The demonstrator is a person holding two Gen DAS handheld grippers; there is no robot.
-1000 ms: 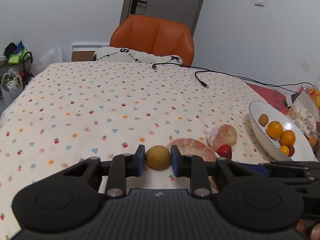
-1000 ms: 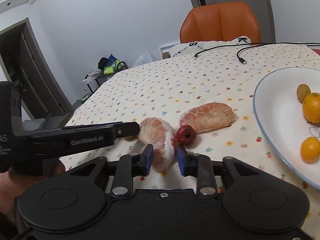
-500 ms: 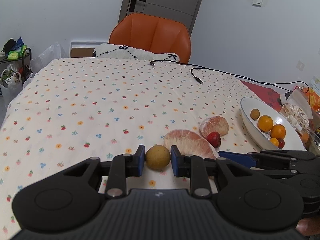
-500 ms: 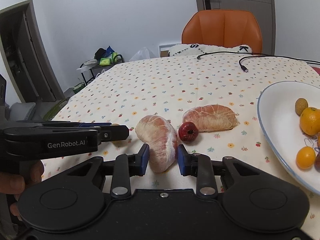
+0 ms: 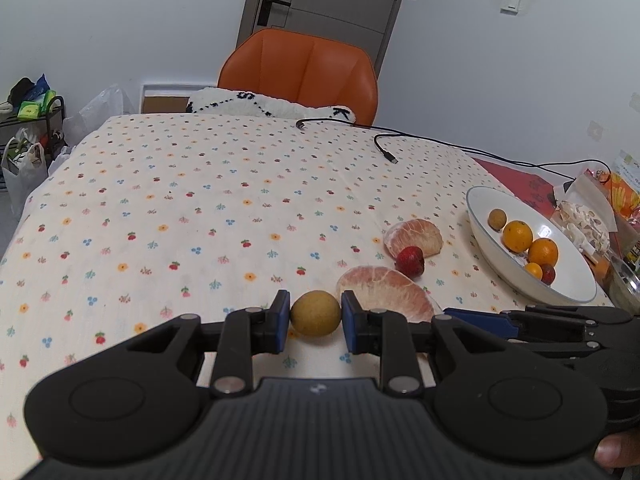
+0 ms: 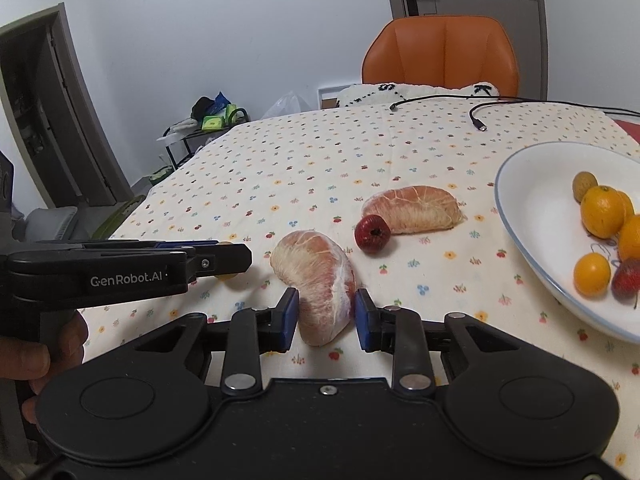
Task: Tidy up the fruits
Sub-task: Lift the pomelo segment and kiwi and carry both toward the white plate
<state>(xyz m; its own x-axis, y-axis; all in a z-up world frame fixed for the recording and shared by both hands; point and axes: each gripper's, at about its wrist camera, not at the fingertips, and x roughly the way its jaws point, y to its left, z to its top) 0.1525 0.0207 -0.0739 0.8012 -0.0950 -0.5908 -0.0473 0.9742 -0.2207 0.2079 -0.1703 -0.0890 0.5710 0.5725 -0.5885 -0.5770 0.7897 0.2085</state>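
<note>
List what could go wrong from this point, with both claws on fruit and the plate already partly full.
1. The right claw grips a soft peeled pomelo segment only near its end; it may sag, tear or slip when lifted.
2. The small round brown fruit in the left claw could pop out and roll across the tablecloth.
3. The plate slopes; fruit dropped in may nudge the oranges.

On the worktop [image 5: 168, 200], a round fruit [image 5: 315, 313] sits between the fingers of the left tool [image 5: 315, 316], with a pomelo segment [image 6: 318, 276] just to its right, between the fingers of the right tool [image 6: 326, 314]. Behind that segment lies a small berry-like fruit [image 6: 372, 233], touching a second pomelo segment [image 6: 414, 209] farther back. A plate [image 6: 532, 200] at the right holds several small fruits. A chair [image 5: 304, 72] stands behind the worktop's far edge, where cables [image 5: 384, 148] lie.
</note>
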